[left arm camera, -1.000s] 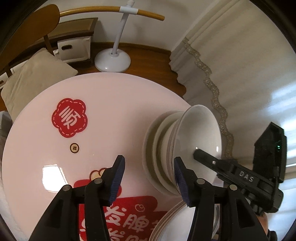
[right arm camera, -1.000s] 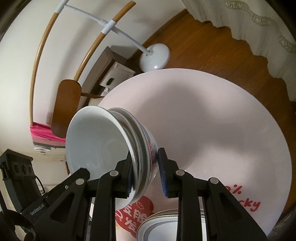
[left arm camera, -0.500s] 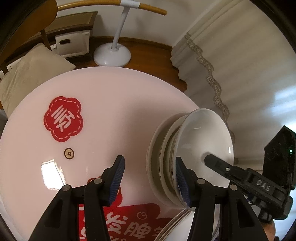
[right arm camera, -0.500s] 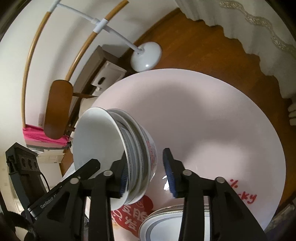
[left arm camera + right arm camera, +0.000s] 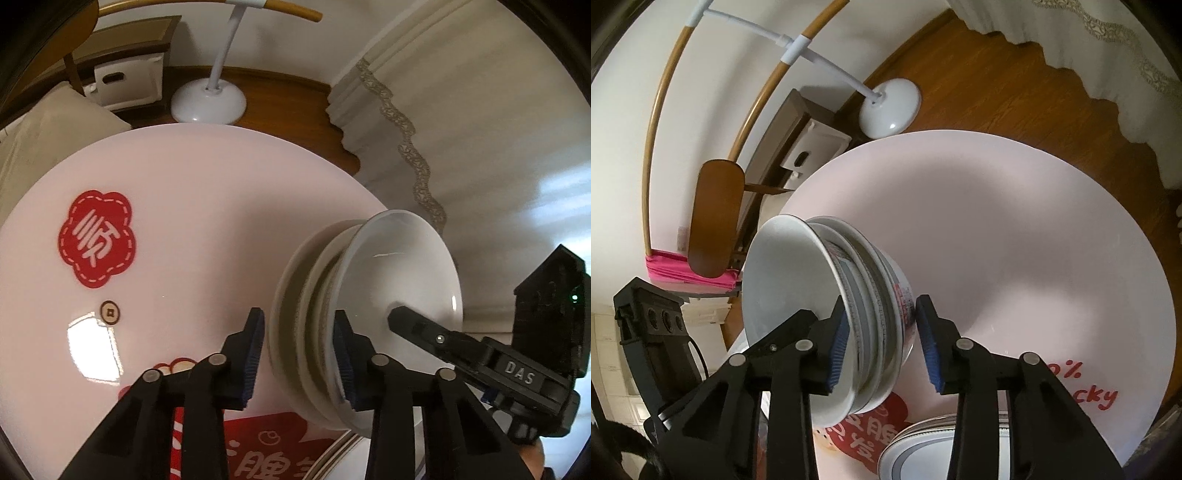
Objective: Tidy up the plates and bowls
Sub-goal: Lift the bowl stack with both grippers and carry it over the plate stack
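A stack of nested white bowls (image 5: 399, 266) (image 5: 786, 280) stands near the front of the round pink table (image 5: 203, 206) (image 5: 1015, 240); its foot is hidden. My left gripper (image 5: 299, 354) straddles the stack's left wall with its jaws closing, the outer pad a sliver off the lowest bowl. My right gripper (image 5: 882, 343) straddles the opposite wall, one pad inside the top bowl, the other just beside the red-printed outer bowl, jaws also closing. Each view shows one of the other gripper's fingers (image 5: 424, 332) (image 5: 783, 332) in the top bowl. A pile of rimmed plates (image 5: 332, 458) (image 5: 923, 443) lies just in front.
Beyond the table's far edge stand a white lamp base (image 5: 208, 101) (image 5: 890, 107) on the wooden floor, a white box (image 5: 125, 81), a cushion (image 5: 48, 140) and a wooden chair back (image 5: 716, 218). A lace-edged curtain (image 5: 461, 129) hangs at the right.
My left gripper has come down beside the stack and its jaws have narrowed around the bowls' wall. My right gripper let go of the stack, then began narrowing again. The stack has stayed put.
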### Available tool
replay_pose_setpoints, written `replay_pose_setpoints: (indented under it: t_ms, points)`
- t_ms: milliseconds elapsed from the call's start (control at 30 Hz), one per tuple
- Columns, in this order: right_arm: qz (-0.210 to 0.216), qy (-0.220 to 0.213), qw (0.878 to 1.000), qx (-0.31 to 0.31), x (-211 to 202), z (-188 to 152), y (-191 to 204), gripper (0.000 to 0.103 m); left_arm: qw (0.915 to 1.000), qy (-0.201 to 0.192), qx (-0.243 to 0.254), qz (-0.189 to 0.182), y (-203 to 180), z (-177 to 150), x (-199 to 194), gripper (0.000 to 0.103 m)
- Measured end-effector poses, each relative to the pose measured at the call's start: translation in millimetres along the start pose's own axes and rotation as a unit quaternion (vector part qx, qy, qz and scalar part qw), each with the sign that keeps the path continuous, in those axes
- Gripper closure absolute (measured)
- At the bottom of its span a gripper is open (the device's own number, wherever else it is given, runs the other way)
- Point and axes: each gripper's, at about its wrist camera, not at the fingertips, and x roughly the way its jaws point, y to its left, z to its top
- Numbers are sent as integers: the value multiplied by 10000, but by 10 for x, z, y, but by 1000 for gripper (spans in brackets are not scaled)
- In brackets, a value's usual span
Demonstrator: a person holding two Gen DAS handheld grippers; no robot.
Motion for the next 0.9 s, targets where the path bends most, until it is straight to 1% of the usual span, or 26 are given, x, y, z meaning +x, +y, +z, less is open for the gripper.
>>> replay_pose_setpoints:
  t_ms: [100,400,600,733,900]
  points:
    - [41,6,10000,26,5,4,-18,73,10000,-30,19,8,3,8,6,72]
    - [-110,-16,9998,-139,0,-29,6,75,9998,-73,157,29,-12,-24,19,73]
    - [-157,7,9998,-138,-2,-91,53,75,9998,-18,196,56,3,-86,-13,73]
    - [-196,5,9997,-123,-25,-172,96,75,9997,-2,219,49,21,-169,-84,73]
    - [-194,-82,9997,-152,-119,-299,161,75,9995,-68,301,3,37,-264,-267,73]
